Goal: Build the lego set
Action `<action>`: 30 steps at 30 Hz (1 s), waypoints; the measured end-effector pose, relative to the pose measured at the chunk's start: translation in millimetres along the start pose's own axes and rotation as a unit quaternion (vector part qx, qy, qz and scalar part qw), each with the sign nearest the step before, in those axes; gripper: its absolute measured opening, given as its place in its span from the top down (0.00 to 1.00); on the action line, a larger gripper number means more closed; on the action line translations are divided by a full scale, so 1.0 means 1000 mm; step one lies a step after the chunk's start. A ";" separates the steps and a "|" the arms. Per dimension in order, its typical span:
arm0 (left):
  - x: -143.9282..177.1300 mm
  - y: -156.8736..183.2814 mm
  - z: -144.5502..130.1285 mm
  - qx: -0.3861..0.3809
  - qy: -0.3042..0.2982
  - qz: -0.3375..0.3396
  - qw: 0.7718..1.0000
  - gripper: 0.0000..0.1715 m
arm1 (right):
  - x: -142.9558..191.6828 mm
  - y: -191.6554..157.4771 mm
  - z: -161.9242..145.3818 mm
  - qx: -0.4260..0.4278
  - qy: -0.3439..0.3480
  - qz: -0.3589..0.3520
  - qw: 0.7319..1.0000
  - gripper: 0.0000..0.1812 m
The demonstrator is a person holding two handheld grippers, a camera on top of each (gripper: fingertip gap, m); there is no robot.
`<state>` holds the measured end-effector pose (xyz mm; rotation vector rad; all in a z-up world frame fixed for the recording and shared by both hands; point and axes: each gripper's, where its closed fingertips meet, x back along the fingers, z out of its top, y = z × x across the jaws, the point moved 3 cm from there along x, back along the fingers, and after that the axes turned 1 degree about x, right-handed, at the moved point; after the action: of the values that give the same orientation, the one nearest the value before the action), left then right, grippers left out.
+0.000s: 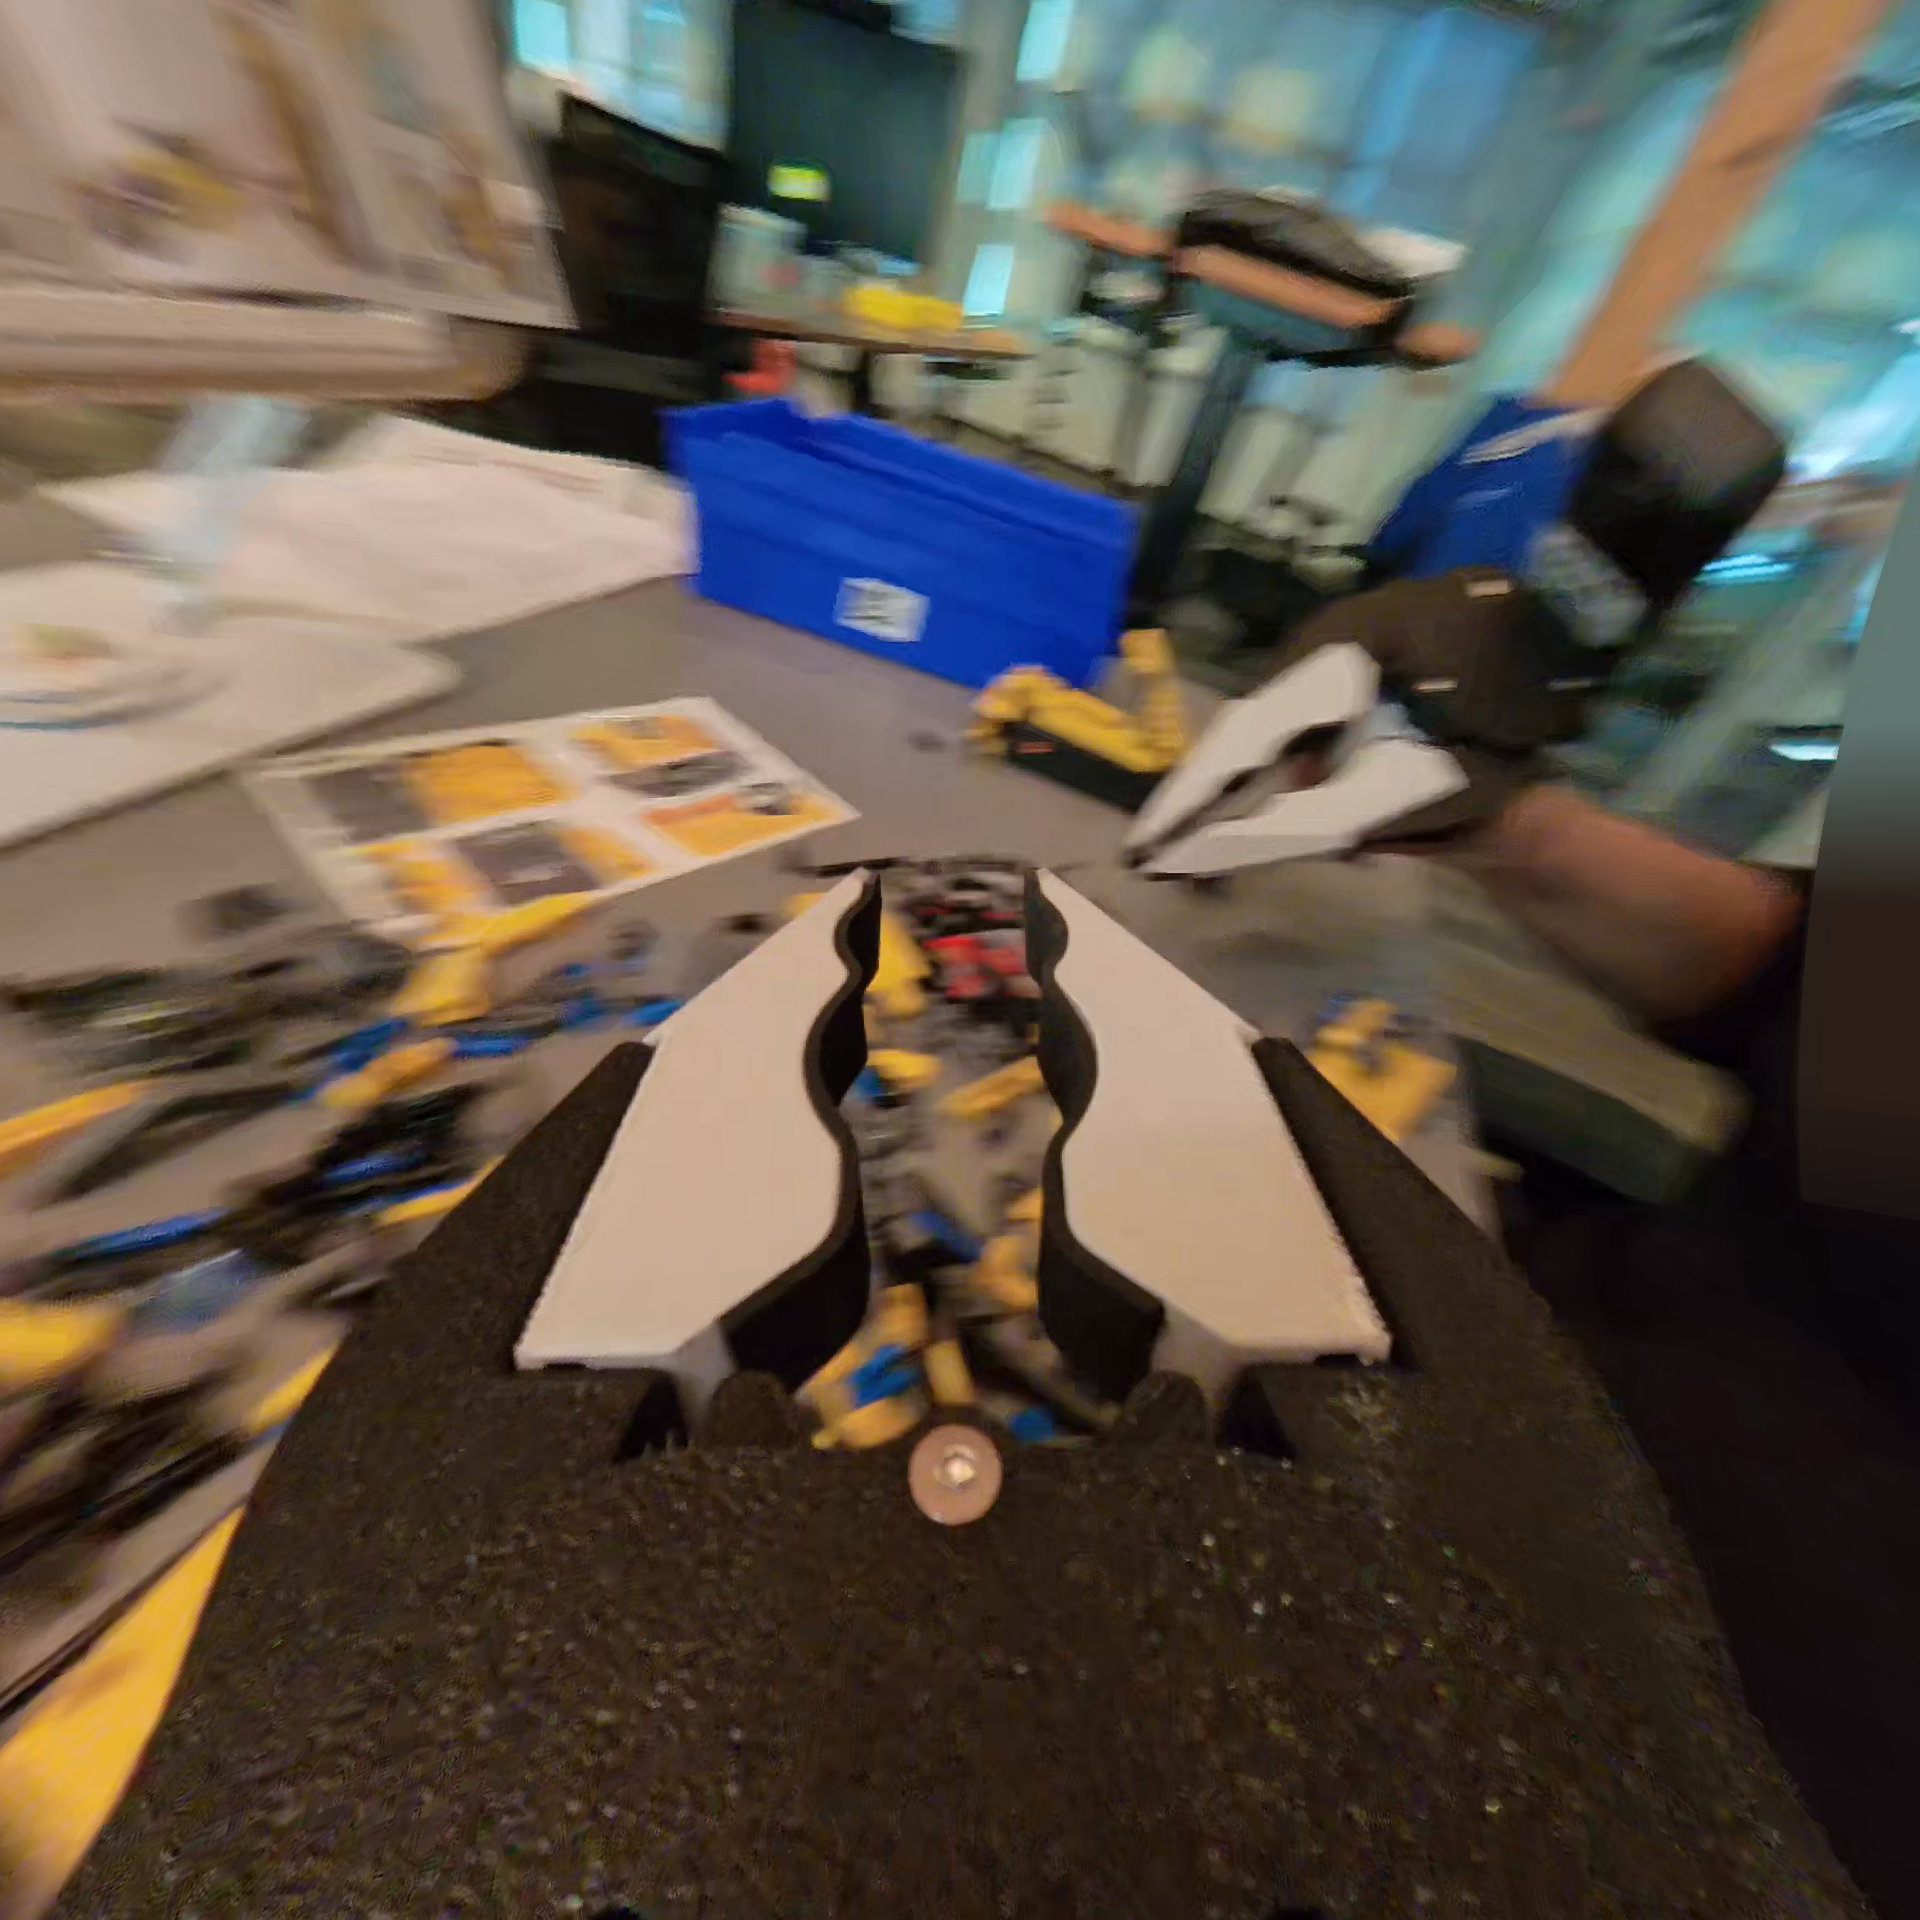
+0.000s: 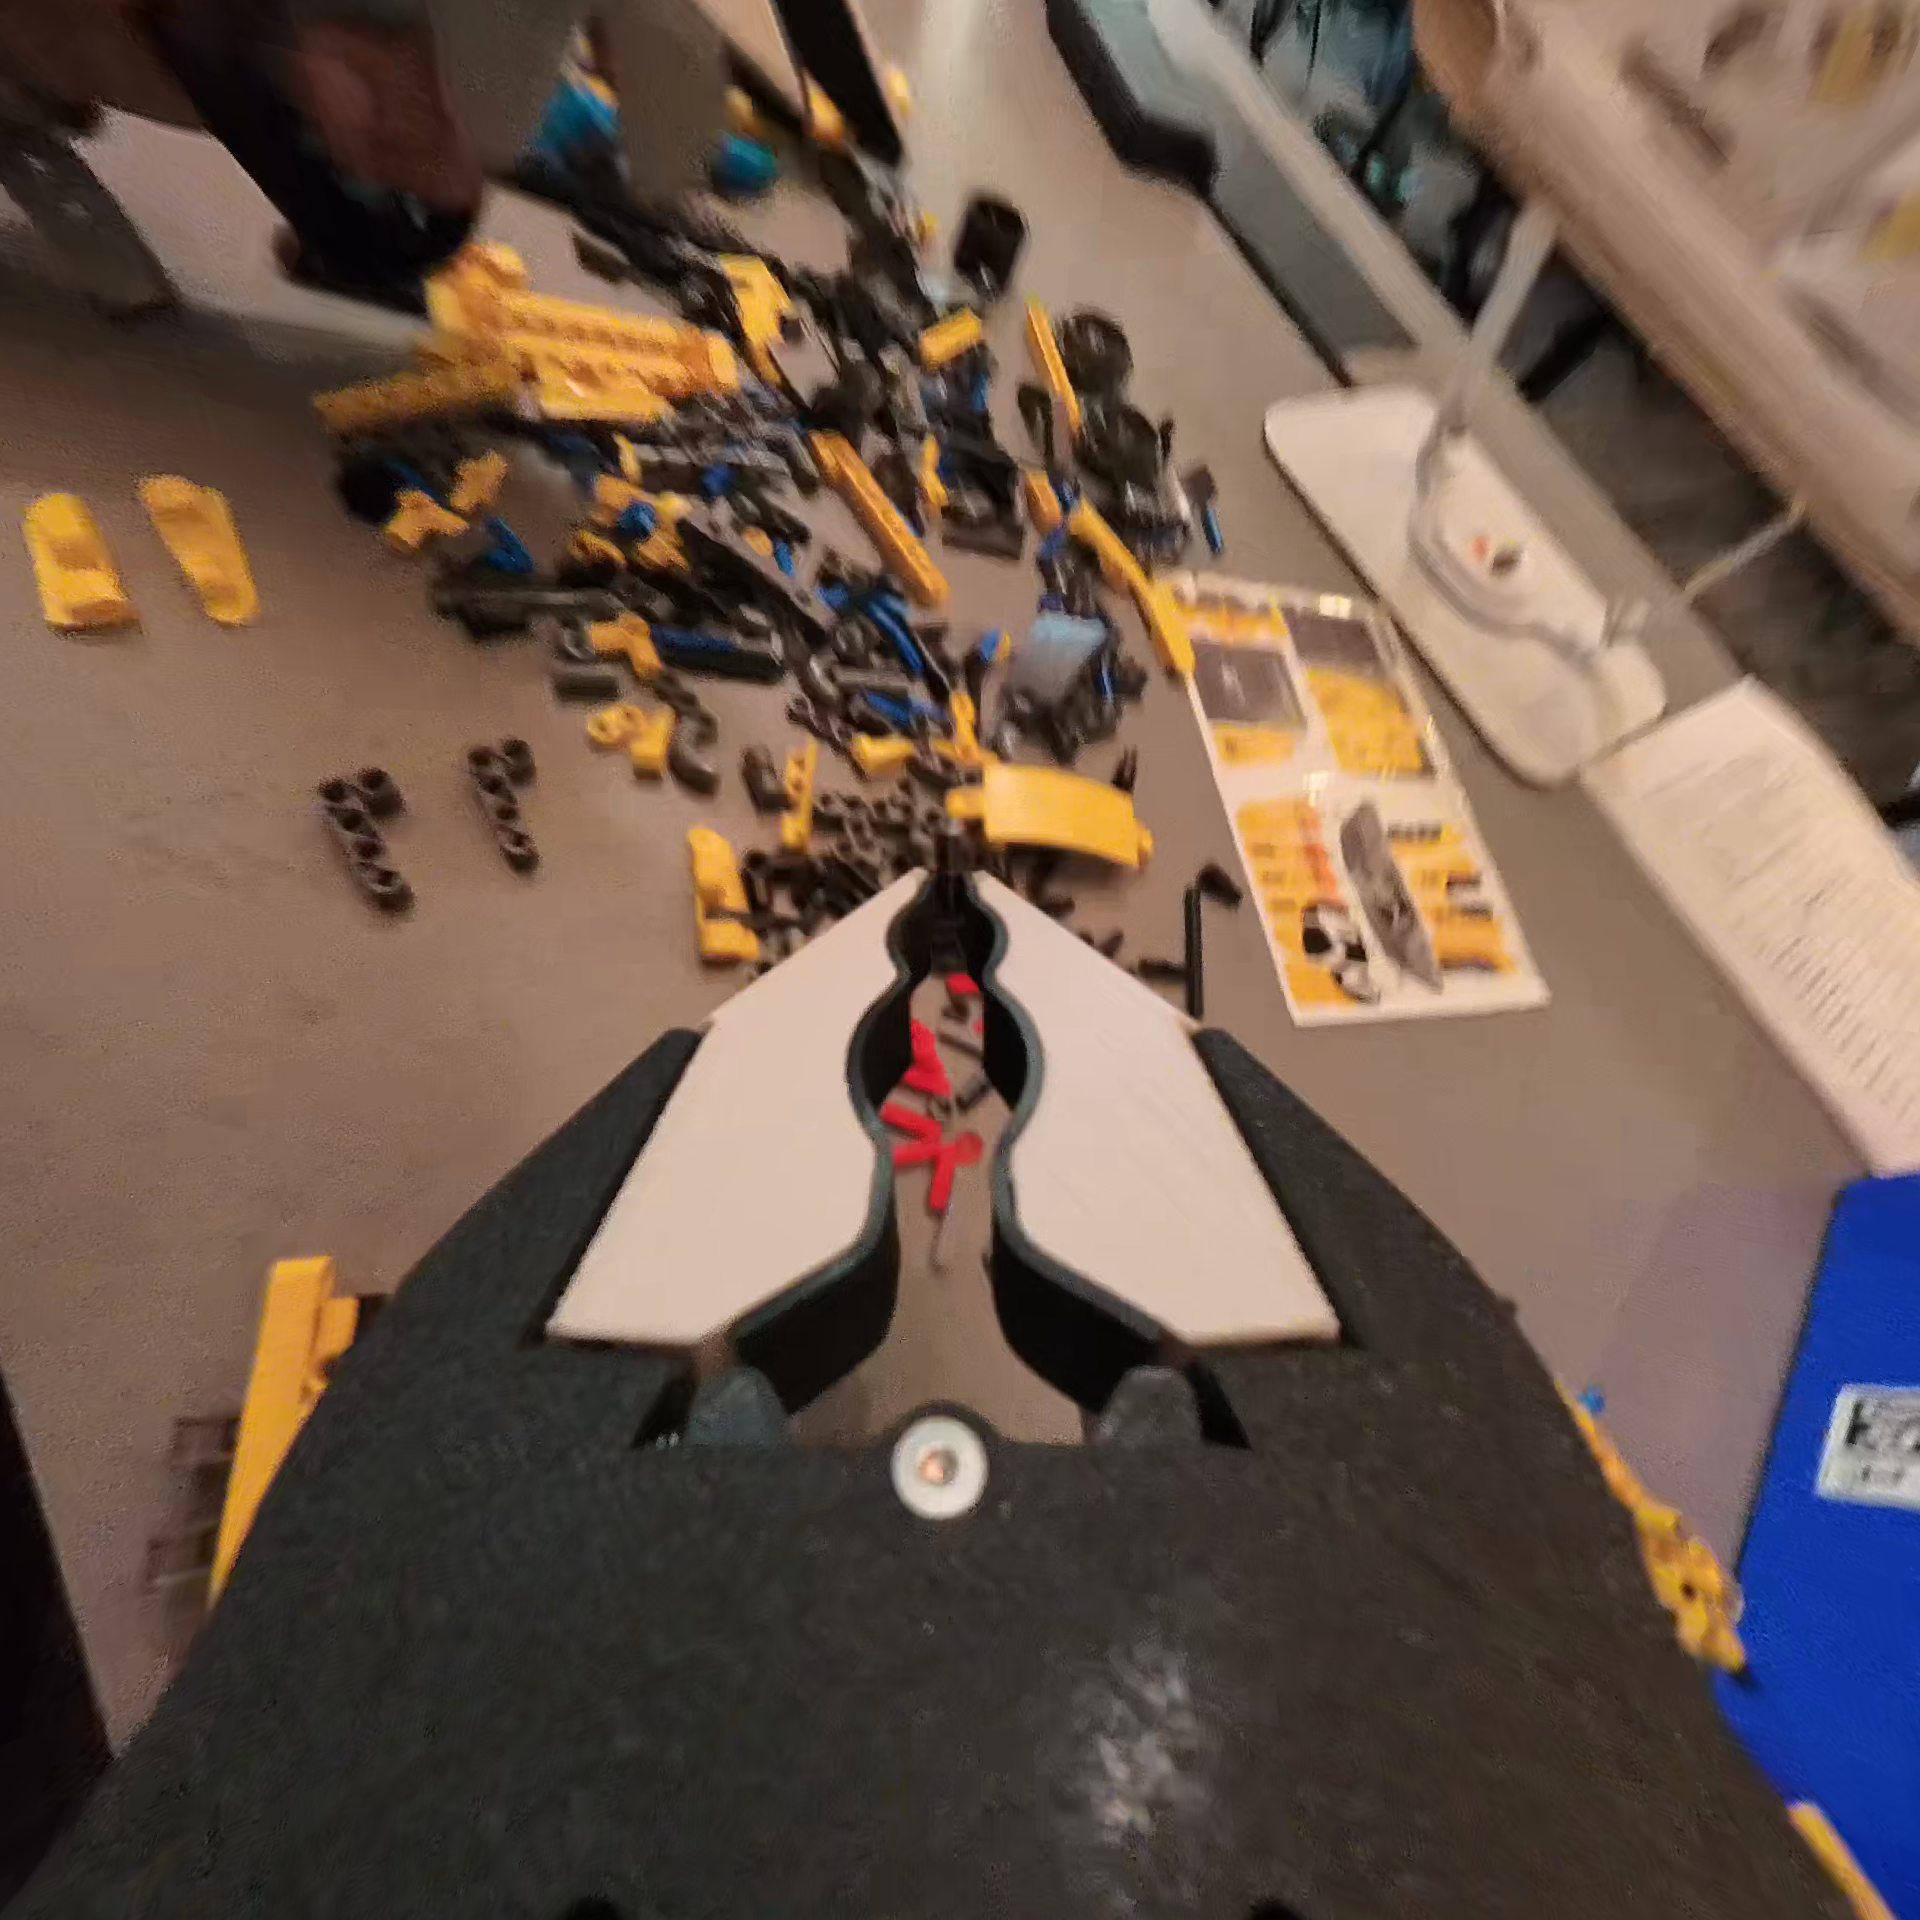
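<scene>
My right gripper [image 2: 948,878] is shut on a small black pin [image 2: 948,847] at its tips, a little above the grey table [image 2: 208,1039]. Red pieces [image 2: 925,1127] lie under its fingers, and a curved yellow panel [image 2: 1060,816] lies just beyond the tips. A big pile of yellow, black and blue building pieces [image 2: 779,540] spreads farther out. My left gripper [image 1: 951,883] is open and empty, above the same pile of pieces [image 1: 935,1091]. The right gripper also shows in the left wrist view [image 1: 1138,857], held by a hand at the right.
A blue bin [image 1: 904,540] stands at the table's back and shows in the right wrist view [image 2: 1829,1455]. A printed instruction sheet [image 2: 1351,790] lies beside the pile. A partly built yellow assembly [image 1: 1081,717] sits near the bin. A white board [image 2: 1455,582] lies beyond the sheet. Some 15 cm of space lies between my two pairs of fingers.
</scene>
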<state>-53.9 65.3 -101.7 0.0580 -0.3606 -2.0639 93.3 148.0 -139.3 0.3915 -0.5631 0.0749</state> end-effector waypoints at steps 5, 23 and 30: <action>-0.020 0.063 -0.022 0.064 -0.087 -0.218 0.970 0.84 | 0.007 -0.037 0.047 0.085 0.105 0.022 0.991 0.98; -0.019 0.068 -0.015 0.090 -0.060 -0.241 0.965 0.89 | -0.001 -0.053 0.088 0.187 0.151 -0.016 0.971 0.98; -0.008 0.064 -0.002 0.102 -0.019 -0.256 0.961 0.96 | -0.003 -0.047 0.104 0.220 0.183 -0.008 0.958 0.98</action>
<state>4.5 42.0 -86.7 0.2590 -0.6337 -2.5328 46.4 64.8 -76.5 0.7957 -0.1696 0.2544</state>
